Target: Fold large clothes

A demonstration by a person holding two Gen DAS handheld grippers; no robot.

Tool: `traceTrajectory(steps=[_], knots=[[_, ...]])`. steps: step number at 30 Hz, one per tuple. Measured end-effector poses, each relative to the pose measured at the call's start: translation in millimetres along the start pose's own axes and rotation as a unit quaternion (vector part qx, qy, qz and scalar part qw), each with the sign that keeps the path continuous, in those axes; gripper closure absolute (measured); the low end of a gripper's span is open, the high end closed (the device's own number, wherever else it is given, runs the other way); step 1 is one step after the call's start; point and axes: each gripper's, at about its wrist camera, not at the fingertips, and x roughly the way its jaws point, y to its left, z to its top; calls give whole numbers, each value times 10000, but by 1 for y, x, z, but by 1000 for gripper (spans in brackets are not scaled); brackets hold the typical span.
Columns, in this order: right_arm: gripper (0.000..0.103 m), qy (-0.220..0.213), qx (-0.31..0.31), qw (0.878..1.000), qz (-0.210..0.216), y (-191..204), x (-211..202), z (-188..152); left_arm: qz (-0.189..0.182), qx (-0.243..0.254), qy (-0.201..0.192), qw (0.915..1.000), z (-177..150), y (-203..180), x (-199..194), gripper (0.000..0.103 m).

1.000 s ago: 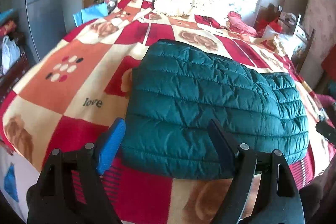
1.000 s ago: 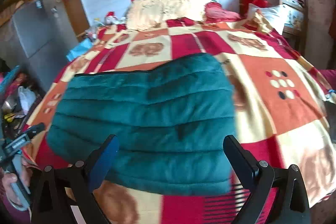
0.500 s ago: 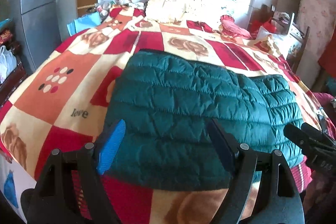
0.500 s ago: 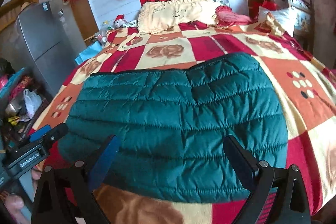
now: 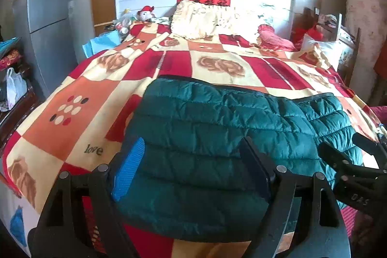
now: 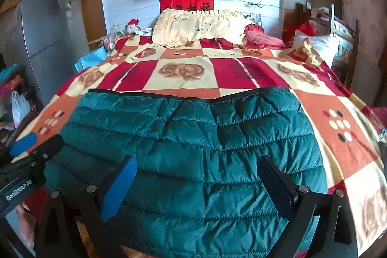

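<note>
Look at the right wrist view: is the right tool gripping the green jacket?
No. The right tool is open, its fingers spread wide above the green jacket, which lies flat on the bed with nothing clamped.

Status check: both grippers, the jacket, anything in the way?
Left gripper open, empty. Right gripper open, empty. Green jacket folded on the blanket, nothing on top. Pillow far behind it.

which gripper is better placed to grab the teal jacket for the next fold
Right, probably. The right gripper hangs open over the middle of the teal jacket; the left gripper, also open, frames its left edge near the blanket.
</note>
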Motion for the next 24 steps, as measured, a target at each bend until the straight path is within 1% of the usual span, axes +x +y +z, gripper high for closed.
traceTrajectory(steps=[4,12,19,24], knots=[[4,-67,-125,9998,-160,0,2,-1,-37,28,58,10000,-1,-5,6,22],[4,-43,120,9999,1,-8,2,-8,-34,88,198,9998,-5,-9,15,22],[4,11,213,9996,161,-9,4,-12,12,78,179,9998,-5,-10,17,22],[4,70,210,9996,201,-7,7,-15,15,89,172,9998,-6,-11,18,22]])
